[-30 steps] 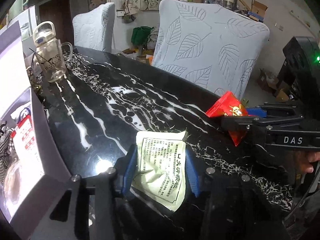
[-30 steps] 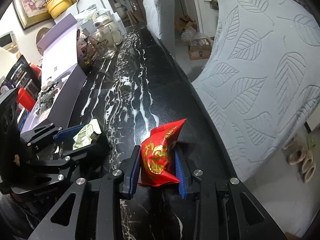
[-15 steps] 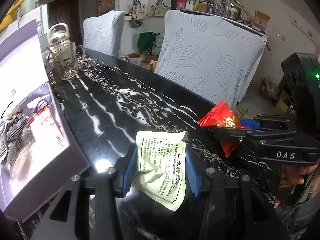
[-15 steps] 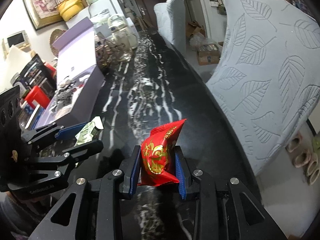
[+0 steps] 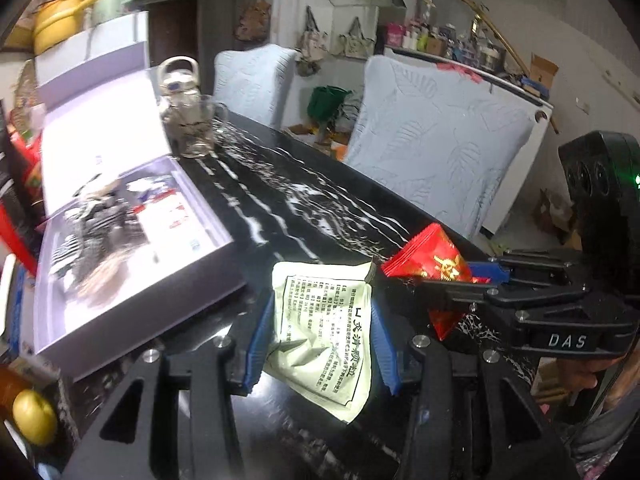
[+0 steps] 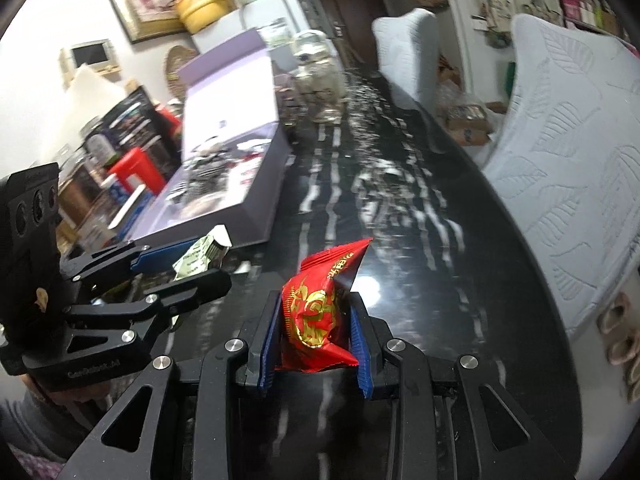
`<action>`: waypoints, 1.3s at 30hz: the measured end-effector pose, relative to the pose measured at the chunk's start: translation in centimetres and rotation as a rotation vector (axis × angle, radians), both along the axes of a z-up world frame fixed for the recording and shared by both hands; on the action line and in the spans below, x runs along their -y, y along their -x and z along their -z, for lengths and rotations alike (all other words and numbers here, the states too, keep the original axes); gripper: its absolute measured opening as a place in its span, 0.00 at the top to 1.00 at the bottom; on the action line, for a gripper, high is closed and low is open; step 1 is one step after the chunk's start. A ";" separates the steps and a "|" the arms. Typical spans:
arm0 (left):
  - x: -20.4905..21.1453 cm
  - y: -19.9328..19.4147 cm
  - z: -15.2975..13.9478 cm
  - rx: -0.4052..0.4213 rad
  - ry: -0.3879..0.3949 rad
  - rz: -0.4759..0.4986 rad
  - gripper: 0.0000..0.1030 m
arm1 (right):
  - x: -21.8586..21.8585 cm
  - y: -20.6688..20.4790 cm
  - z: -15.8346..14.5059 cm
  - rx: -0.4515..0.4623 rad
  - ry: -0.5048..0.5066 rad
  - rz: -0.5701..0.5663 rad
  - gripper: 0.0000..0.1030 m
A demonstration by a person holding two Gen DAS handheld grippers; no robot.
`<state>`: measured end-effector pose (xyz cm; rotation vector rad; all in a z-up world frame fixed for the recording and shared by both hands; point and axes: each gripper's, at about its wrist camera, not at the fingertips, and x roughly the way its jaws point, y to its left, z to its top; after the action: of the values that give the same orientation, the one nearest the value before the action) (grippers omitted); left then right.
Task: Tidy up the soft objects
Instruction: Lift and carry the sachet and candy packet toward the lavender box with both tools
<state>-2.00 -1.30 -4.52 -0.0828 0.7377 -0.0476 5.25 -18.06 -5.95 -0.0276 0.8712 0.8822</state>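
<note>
Left gripper: my left gripper [image 5: 322, 334] sits at the lower centre of its own view, blue pads pressed on both sides of a pale green sachet [image 5: 320, 332] printed with black text; the packet is creased and one corner hangs below the fingers.

Right gripper: my right gripper [image 6: 314, 334] fills the bottom centre of its view, fingers drawn in narrow and clamping a red packet [image 6: 318, 312] with gold print, its crimped top poking up above the pads.

Both together: in the left wrist view the right gripper [image 5: 460, 280] reaches in from the right edge with the red packet [image 5: 430, 262] just beside the green sachet; in the right wrist view the left gripper [image 6: 192, 260] enters from the left edge with the sachet [image 6: 202, 258] between its tips.

Table: both packets are held above a black marble table [image 5: 288, 204] with white veins, running from lower frame toward the upper centre.

Box: an open lavender box [image 5: 132, 240] lies at left centre of the left wrist view, lid raised behind it; striped fabric and packets lie inside, blurred.

Background: a glass jug [image 5: 184, 112] stands beyond the box on the table, and two chairs in pale leaf-pattern covers [image 5: 436, 140] line the table's far edge at upper right.
</note>
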 end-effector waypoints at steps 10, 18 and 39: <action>-2.9 6.0 -2.7 0.084 -0.021 -0.139 0.56 | -3.4 4.3 -2.0 0.033 -0.060 -0.150 0.70; -6.2 9.6 -4.9 0.149 -0.012 -0.256 0.56 | -7.0 6.8 -4.7 0.100 -0.101 -0.272 0.70; -12.8 6.8 -11.9 0.372 -0.050 -0.400 0.56 | -13.9 4.2 -12.5 0.272 -0.197 -0.358 0.70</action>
<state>-8.81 11.48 7.36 -0.1672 0.3404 0.3295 1.08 -4.18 6.56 -0.1324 0.5283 1.2645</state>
